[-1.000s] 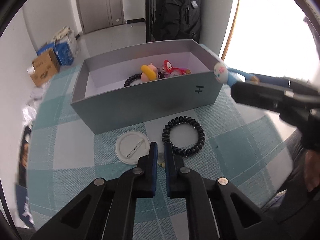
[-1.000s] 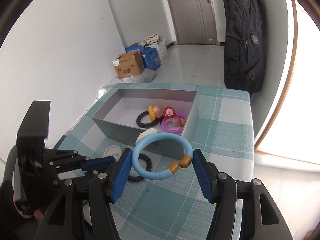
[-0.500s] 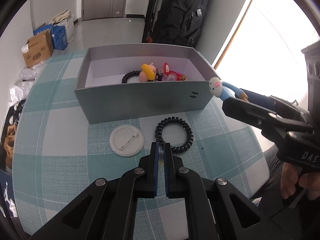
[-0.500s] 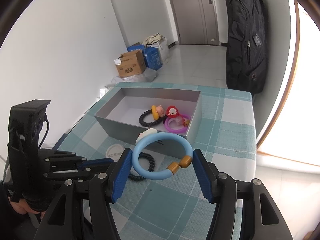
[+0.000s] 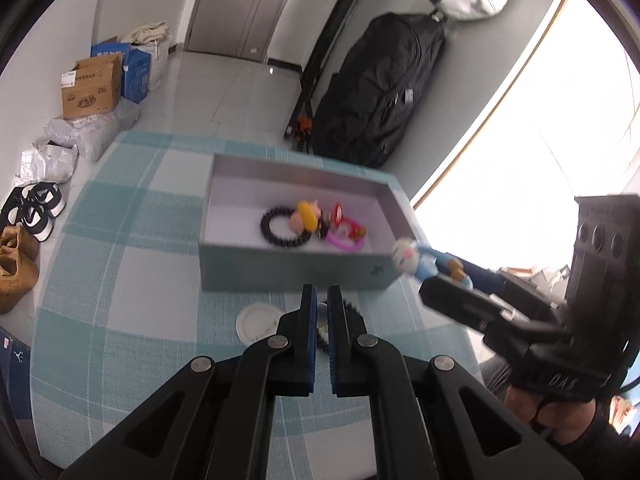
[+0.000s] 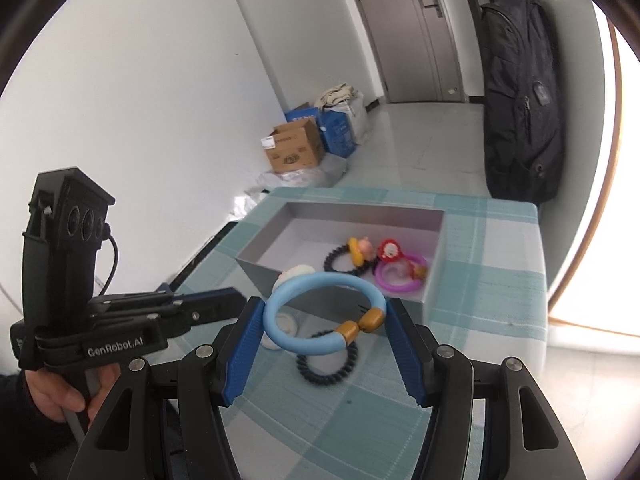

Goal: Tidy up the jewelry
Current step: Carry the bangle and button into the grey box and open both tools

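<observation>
A grey box on the checked table holds a black bead bracelet, a pink-and-yellow charm, a red charm and a purple ring. My right gripper is shut on a light blue bracelet with a white cartoon head, held above the table near the box's front right corner. My left gripper is shut and empty, raised above a black coil hair tie and a white round badge.
A black backpack hangs beyond the table. Cardboard boxes and bags sit on the floor by the wall, with shoes at the left. A bright window is at the right.
My left gripper has risen and pulled back, so the table items look farther. My right gripper has carried the blue bracelet closer to the box.
</observation>
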Demonstrator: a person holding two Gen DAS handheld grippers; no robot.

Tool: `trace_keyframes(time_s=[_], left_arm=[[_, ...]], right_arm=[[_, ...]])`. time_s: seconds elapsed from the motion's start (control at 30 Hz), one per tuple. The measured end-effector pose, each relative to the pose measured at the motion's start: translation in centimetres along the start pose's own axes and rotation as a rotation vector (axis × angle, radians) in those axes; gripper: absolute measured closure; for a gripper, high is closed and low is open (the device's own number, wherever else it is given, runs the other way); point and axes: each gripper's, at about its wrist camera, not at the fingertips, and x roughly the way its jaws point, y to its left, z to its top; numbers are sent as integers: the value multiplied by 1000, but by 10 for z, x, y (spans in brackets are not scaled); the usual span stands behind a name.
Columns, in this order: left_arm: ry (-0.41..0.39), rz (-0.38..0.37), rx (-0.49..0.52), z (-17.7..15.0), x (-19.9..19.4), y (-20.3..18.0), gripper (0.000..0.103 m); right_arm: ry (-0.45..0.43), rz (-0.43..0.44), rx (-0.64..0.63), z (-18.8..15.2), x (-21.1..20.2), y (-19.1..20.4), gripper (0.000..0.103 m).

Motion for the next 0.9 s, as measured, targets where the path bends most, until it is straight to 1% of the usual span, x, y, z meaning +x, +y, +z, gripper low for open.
trace_keyframes(time_s=[0.13, 0.27, 0.37, 0.5, 0.73, 0.9], left_arm=[[-26, 22, -27, 10, 1, 8, 102], [-29, 17, -70, 19, 4, 20, 102], [-31, 21, -71, 27, 7, 23, 102], [-31, 21, -59, 38, 15, 26, 102], [-17, 9, -53, 48, 27, 31, 102], [5, -1, -75, 53, 37, 40, 102]], right_arm=[[-5, 19, 32, 7, 8, -2, 43], [4, 76, 83, 15, 15, -6, 43], [-2, 101, 105, 22, 20, -8, 43], [-21, 97, 124, 30, 26, -13, 43], [-29, 80, 128, 41, 35, -22, 43], [-22, 84, 121, 47, 44, -25, 43]])
